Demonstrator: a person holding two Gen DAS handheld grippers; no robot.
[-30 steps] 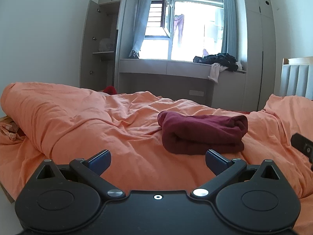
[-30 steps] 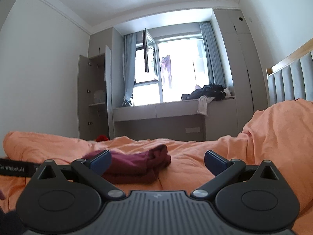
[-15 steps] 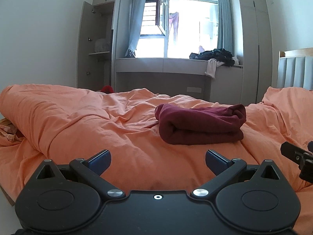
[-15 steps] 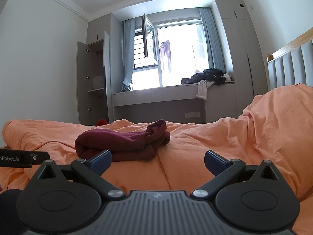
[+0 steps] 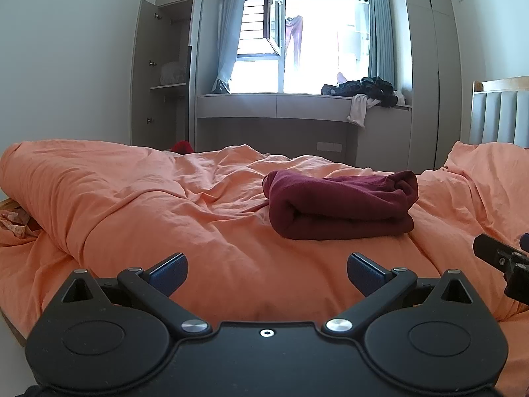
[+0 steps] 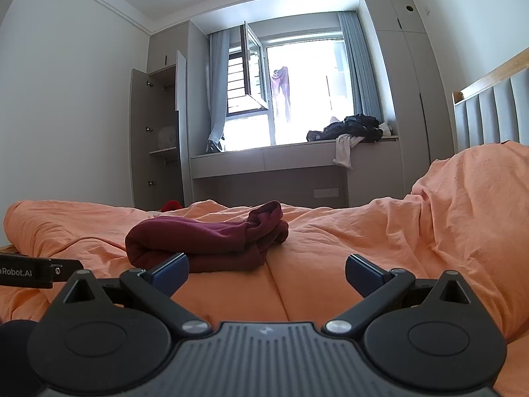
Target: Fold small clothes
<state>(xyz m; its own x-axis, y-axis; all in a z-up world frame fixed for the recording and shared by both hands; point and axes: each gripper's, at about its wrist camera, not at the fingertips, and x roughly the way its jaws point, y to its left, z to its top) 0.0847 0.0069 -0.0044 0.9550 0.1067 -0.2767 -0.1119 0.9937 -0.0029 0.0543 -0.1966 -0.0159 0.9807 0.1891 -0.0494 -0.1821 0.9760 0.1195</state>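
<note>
— Where does my left camera sit?
— Low over the orange duvet (image 5: 139,198), looking along my left gripper (image 5: 267,273) across the bed toward the window (image 5: 317,39). The folded maroon garment (image 5: 340,208) lies just ahead, slightly right of centre, and my right gripper pokes in at the right edge.
— And my right camera?
— On my right gripper (image 6: 267,271), lower and tilted up more, so I see ceiling; it faces the same window (image 6: 307,89). The garment (image 6: 205,241) sits ahead to the left.
— What do both share?
— The garment, the duvet (image 6: 396,248), the window, the open wardrobe (image 5: 165,72) and the clothes pile (image 5: 363,89) on the ledge.
</note>
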